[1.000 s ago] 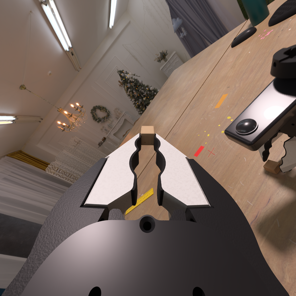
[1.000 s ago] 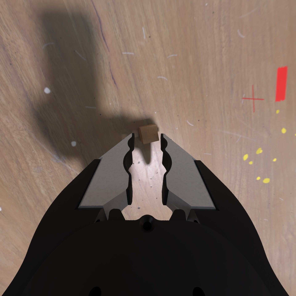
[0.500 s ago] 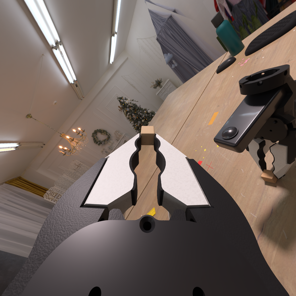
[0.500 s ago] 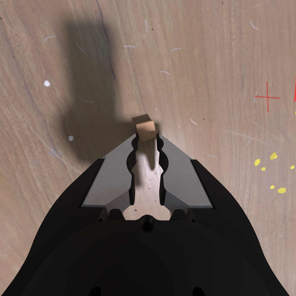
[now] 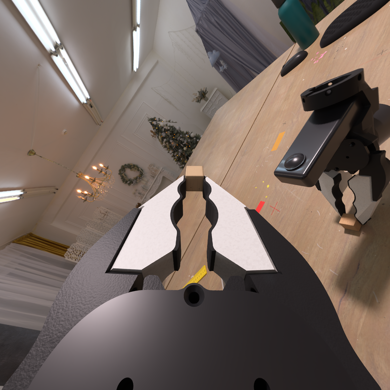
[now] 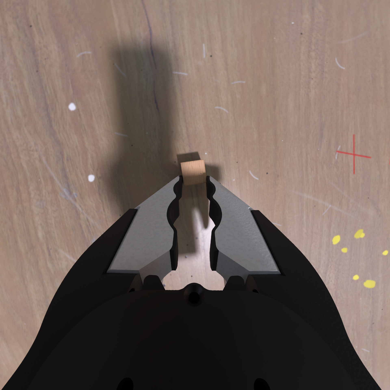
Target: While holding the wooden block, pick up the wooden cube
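Observation:
My left gripper (image 5: 194, 182) is shut on the light wooden block (image 5: 194, 176), held in the air over the wooden table (image 5: 242, 130) and tilted toward the room. My right gripper (image 6: 193, 179) points straight down at the table (image 6: 274, 84). Its fingertips press both sides of the small wooden cube (image 6: 193, 171), which is at or just above the surface; I cannot tell which. The left wrist view also shows the right gripper (image 5: 352, 218) at the right, standing over the cube (image 5: 348, 224).
A teal bottle (image 5: 297, 23), a black mouse (image 5: 293, 62) and a black pad (image 5: 354, 23) sit at the table's far end. A yellow ruler (image 5: 197, 276) lies below my left gripper. Red tape (image 5: 260, 206), a red cross (image 6: 353, 156) and yellow paint spots (image 6: 358, 234) mark the wood.
My right gripper's jaws came down around the cube and closed on its sides. My left gripper kept hold of the block while its view shifted a little.

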Motion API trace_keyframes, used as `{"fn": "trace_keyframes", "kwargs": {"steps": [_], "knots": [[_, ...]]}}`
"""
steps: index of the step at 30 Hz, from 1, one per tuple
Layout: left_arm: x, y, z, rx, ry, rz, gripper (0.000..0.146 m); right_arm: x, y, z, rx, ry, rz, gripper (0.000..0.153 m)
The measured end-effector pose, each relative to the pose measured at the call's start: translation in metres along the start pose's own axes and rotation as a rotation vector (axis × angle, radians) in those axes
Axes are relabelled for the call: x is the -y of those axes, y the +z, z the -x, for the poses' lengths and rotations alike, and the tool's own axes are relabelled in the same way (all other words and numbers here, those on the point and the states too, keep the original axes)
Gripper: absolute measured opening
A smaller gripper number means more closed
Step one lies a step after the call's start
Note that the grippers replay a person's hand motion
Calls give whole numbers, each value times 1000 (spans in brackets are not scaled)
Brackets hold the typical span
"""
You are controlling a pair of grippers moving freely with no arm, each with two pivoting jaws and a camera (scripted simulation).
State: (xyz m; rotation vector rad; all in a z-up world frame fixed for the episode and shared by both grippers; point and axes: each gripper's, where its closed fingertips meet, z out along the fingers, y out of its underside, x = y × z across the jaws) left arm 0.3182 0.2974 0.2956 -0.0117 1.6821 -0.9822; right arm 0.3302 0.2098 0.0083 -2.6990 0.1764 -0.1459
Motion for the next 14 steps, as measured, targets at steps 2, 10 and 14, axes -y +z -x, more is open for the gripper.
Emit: {"fn": "trace_keyframes", "kwargs": {"steps": [2,10,14], "knots": [[-1,1,0,-4,0,6,14,-2,-4,1,24,-43,22,22],[-5,3,-2,-15,-3,19,14,-57,-53,-3,160,-144,213,22],[-4,6,-6,-25,7,27,14,-95,-45,-17,82,-332,381,22]]}}
